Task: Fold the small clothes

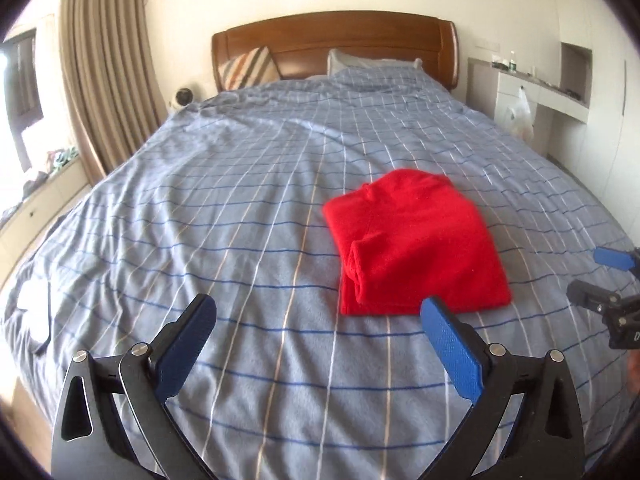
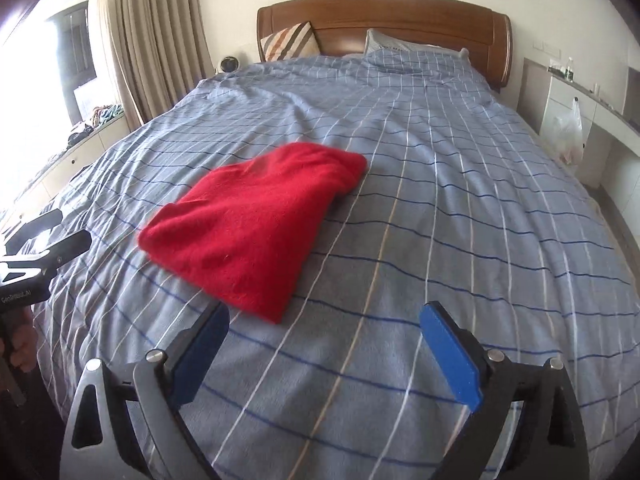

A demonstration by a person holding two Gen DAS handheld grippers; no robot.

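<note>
A red fleece garment (image 1: 416, 244) lies folded into a thick rectangle on the blue checked bedspread (image 1: 240, 184). In the right wrist view the same red garment (image 2: 256, 220) lies left of centre on the bedspread (image 2: 460, 200). My left gripper (image 1: 318, 312) hangs open above the bed, short of the garment's near left corner, with nothing between its blue pads. My right gripper (image 2: 324, 318) is open too, just short of the garment's near corner, holding nothing. Each gripper shows at the edge of the other's view.
A wooden headboard (image 1: 336, 44) with a striped cushion (image 1: 248, 68) and a pillow (image 1: 360, 62) stands at the far end. Curtains (image 1: 108, 76) and a window ledge with clutter are on the left. A white desk (image 1: 540, 96) with a plastic bag stands right.
</note>
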